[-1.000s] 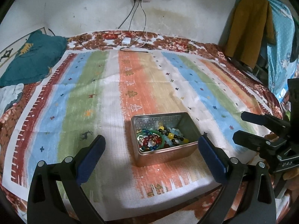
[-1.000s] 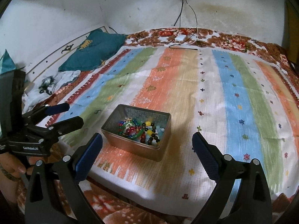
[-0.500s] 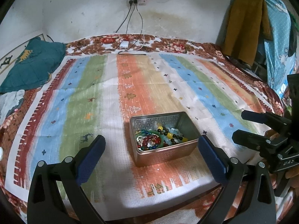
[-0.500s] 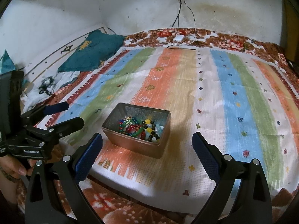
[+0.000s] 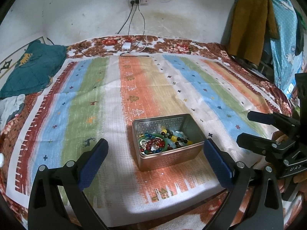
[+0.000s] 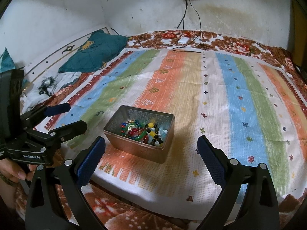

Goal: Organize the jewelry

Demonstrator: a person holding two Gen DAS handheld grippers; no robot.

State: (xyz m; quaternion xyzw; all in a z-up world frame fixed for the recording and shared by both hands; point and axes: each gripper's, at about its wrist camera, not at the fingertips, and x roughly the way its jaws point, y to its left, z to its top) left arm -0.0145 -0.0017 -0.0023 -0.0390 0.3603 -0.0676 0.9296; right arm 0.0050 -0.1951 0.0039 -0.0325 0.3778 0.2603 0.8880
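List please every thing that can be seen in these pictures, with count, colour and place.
tin box: one, silver metal, open, on the striped cloth near its front edge
bead bracelets: a tangled heap, count unclear, red, green, yellow, blue and dark, inside the tin box
striped cloth: one, orange, blue, green and white, spread over the bed
floral blanket: one, brown and red, under the striped cloth
pillow: one, teal, far left corner
power strip: one, white, on the wall, cables hanging
hanging clothes: mustard and light blue, far right
left gripper: black, blue pads, open
right gripper: black, blue pads, open

Both wrist views over shared tin (image 5: 168,141)
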